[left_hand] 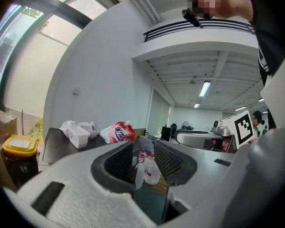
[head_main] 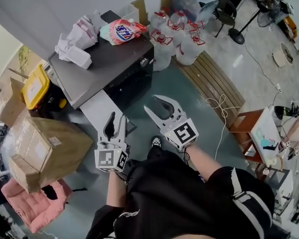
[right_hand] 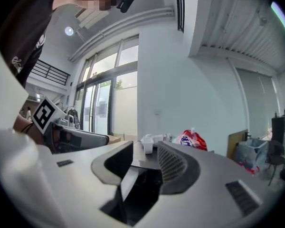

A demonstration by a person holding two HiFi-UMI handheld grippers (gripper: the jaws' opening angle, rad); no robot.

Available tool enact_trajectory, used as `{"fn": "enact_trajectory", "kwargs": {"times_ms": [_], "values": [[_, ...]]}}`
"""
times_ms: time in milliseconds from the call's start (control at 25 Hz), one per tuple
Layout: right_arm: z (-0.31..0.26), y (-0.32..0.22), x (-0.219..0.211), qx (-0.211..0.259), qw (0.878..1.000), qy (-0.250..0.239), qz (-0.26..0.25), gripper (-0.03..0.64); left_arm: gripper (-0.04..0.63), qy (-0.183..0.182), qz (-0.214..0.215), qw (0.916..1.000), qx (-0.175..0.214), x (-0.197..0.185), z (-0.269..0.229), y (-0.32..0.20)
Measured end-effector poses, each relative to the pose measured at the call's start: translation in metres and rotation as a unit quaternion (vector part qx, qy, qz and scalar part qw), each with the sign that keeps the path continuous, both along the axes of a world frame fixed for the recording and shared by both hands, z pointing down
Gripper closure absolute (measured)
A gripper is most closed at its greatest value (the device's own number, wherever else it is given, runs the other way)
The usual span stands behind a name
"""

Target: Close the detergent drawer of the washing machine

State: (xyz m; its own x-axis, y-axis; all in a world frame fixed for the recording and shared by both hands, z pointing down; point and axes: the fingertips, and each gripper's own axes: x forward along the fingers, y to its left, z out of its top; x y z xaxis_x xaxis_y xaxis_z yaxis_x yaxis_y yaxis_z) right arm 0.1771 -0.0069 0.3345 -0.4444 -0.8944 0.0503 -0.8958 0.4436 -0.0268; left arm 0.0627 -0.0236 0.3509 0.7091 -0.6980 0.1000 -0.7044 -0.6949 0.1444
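The washing machine (head_main: 97,66) has a grey top and a dark front. A long white drawer (head_main: 97,111) sticks out from its front left corner toward me. My left gripper (head_main: 117,117) hovers just right of the drawer's near end, open and empty. In the left gripper view, my left gripper (left_hand: 143,163) frames only distant water bottles (left_hand: 145,167). My right gripper (head_main: 150,103) is further right, in front of the dark front, open with nothing held. In the right gripper view, my right gripper (right_hand: 145,167) frames the drawer's white panel (right_hand: 128,182) and the dark front.
On the machine's top lie a red-and-white detergent bag (head_main: 122,31) and white bags (head_main: 77,44). Water bottles (head_main: 177,39) stand behind it, a wooden slatted bench (head_main: 214,83) to the right. A yellow container (head_main: 36,86), a cardboard box (head_main: 45,151) and a pink cushion (head_main: 35,208) sit left.
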Motion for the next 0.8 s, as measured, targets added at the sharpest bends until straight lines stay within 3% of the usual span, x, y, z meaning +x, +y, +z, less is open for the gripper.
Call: {"fn": "enact_trajectory", "kwargs": {"times_ms": [440, 800], "values": [[0.030, -0.007, -0.056, -0.013, 0.992, 0.000, -0.123, 0.449, 0.445, -0.034, -0.115, 0.9926, -0.022, -0.063, 0.023, 0.025], [0.080, 0.044, -0.098, -0.072, 0.986, 0.018, -0.150, 0.451, 0.445, -0.028, -0.177, 0.9814, -0.068, -0.136, 0.059, 0.095]]}}
